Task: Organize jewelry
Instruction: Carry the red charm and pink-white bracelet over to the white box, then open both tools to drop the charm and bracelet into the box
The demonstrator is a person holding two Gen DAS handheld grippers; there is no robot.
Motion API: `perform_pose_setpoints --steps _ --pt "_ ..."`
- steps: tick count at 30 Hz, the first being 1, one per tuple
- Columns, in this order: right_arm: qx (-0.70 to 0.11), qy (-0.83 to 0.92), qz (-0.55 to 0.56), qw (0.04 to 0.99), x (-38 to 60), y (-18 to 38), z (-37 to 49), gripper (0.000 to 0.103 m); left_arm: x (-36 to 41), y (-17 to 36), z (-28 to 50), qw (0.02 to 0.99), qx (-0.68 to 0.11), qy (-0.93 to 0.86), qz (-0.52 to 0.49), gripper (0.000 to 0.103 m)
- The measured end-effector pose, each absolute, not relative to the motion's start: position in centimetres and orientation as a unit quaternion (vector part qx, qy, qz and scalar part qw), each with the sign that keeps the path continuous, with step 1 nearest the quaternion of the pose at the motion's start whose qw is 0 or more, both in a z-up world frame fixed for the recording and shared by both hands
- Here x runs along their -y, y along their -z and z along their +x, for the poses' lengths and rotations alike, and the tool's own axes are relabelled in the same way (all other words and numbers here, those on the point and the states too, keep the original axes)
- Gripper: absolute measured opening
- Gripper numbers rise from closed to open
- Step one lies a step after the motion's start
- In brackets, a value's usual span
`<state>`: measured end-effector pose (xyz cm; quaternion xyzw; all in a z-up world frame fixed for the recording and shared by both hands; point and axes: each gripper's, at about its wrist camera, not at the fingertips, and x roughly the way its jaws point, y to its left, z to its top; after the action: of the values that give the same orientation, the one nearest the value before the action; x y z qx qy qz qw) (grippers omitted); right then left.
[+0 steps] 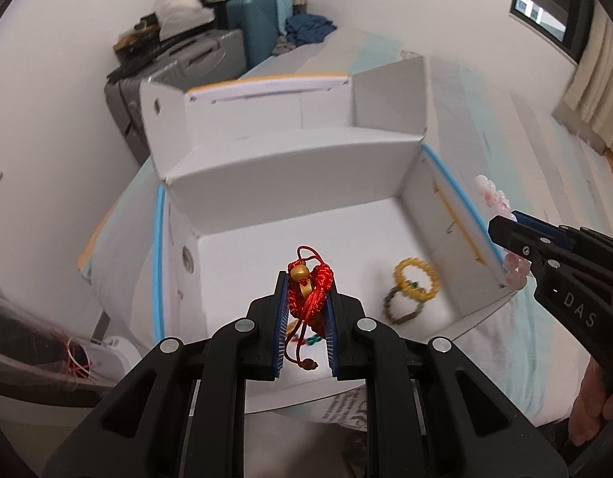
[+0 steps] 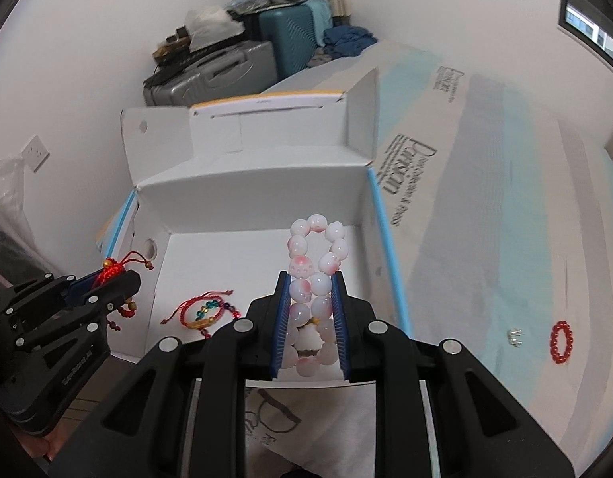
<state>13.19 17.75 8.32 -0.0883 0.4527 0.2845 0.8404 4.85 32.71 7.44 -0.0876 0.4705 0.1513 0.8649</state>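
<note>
An open white cardboard box [image 1: 290, 175] [image 2: 250, 195] sits on the bed. My left gripper [image 1: 306, 279] is shut on a red braided cord bracelet with a gold bead [image 1: 310, 286] above the box's near edge; it also shows in the right wrist view [image 2: 111, 273]. My right gripper [image 2: 311, 279] is shut on a pink-white bead bracelet [image 2: 312, 263] over the box's right side; it shows in the left wrist view [image 1: 505, 223]. In the box lie a yellow bead bracelet [image 1: 416, 279], a brown bead bracelet [image 1: 398, 304] and a red cord bracelet with coloured beads [image 2: 201, 312].
On the bed sheet to the right lie a red bead ring bracelet [image 2: 561, 341] and a small silver piece [image 2: 515, 335]. Suitcases [image 2: 215, 71] with piled clothes stand against the far wall. A window [image 1: 553, 8] is at top right.
</note>
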Motion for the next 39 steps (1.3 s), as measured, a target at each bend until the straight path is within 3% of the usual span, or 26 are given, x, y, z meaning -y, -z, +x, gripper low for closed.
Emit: perform_pose_setpoints --steps 24,39 --pt "-0.549 -0.274 -0.120 0.781 -22.5 2.1 15.9 0.019 -36.9 2.2 6.5 0.806 -0.562 -0.153 -0.108 0.018" --pt "-0.571 -0.254 -0.121 0.771 -23.7 4.6 16.4 0.022 -37.4 3.7 5.8 0.801 -0.568 -0.158 -0.105 0.019"
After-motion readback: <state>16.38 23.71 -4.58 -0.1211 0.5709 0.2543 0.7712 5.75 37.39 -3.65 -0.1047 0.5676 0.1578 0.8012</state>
